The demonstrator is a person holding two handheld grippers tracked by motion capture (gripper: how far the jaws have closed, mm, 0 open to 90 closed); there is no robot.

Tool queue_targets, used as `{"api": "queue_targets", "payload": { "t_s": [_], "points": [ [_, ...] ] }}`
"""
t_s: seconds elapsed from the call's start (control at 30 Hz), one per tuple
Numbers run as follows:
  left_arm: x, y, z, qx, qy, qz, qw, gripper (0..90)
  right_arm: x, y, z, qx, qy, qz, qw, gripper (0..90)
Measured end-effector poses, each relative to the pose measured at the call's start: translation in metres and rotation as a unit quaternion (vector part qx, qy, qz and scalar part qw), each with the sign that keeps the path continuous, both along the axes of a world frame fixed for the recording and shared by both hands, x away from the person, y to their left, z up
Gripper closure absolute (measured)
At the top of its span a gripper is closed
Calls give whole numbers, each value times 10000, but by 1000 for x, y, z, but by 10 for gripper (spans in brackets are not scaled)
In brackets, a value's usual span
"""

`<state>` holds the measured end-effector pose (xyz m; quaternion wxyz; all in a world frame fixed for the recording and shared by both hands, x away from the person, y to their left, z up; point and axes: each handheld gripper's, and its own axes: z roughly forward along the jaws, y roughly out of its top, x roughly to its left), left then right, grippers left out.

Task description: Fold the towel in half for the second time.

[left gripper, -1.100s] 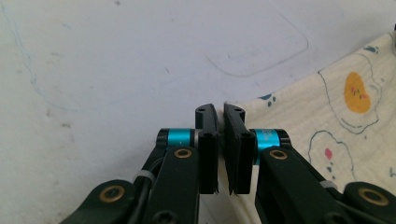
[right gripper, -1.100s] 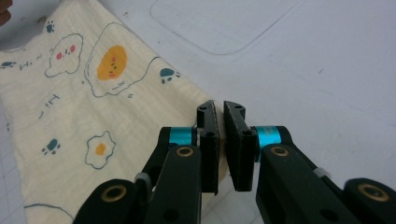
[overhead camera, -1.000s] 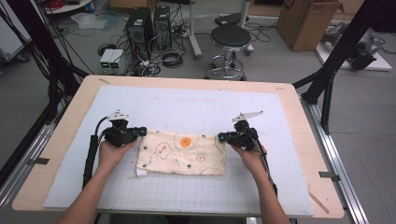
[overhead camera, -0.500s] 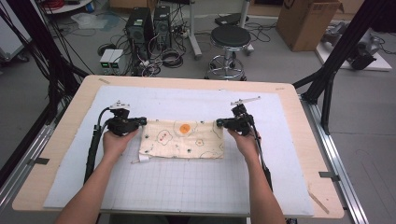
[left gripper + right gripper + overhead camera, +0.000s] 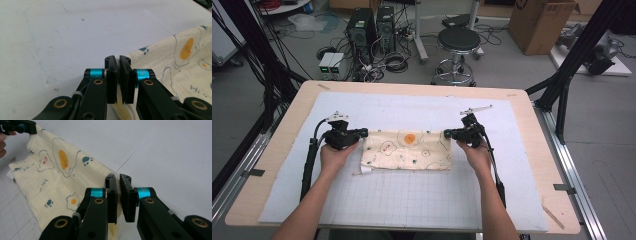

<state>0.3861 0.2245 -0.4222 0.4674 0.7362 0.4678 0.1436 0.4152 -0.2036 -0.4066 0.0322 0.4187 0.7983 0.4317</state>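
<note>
**Holding a printed cloth taut by its two far corners**

Looking down from the high view, the cream printed cloth (image 5: 407, 150), patterned with fried eggs and paw prints, lies folded near the middle of the white gridded mat (image 5: 412, 200), its far edge stretched between the two tools. The left gripper (image 5: 360, 133) pinches the far-left corner and the right gripper (image 5: 448, 133) the far-right one. A small tag or underlayer peeks out at the cloth's near-left corner, so the layers do not look perfectly aligned.

From the left gripper view, the left gripper (image 5: 117, 60) has its jaws closed almost together, with cloth (image 5: 180, 65) running in between them from the right; the grip sits very close to the corner tip.

From the right gripper view, the right gripper (image 5: 118, 178) is likewise clamped on the cloth's (image 5: 50, 175) edge, which rises off the mat toward the left gripper (image 5: 23, 127) far off.

Risks, as I judge them: either thin corner could slip from such a shallow pinch if the hands pull apart harder, dropping the edge askew. Uneven lifting would drag the lower layer and widen the mismatch at the near-left corner.
</note>
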Motion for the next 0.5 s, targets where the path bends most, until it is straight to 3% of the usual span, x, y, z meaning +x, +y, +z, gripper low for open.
{"api": "queue_targets", "payload": {
  "t_s": [0.1,0.33,0.5],
  "points": [
    [-5,2,0,-110,-47,-21,9999,846,-6,-2,-2,90,-93,12,9999,849],
    [-15,3,6,-27,-257,-251,9994,841,-17,-7,-2,267,-203,124,9994,849],
    [-24,5,5,-88,-326,-347,9988,837,-26,-10,-1,354,-273,210,9988,848]
  ]
}}
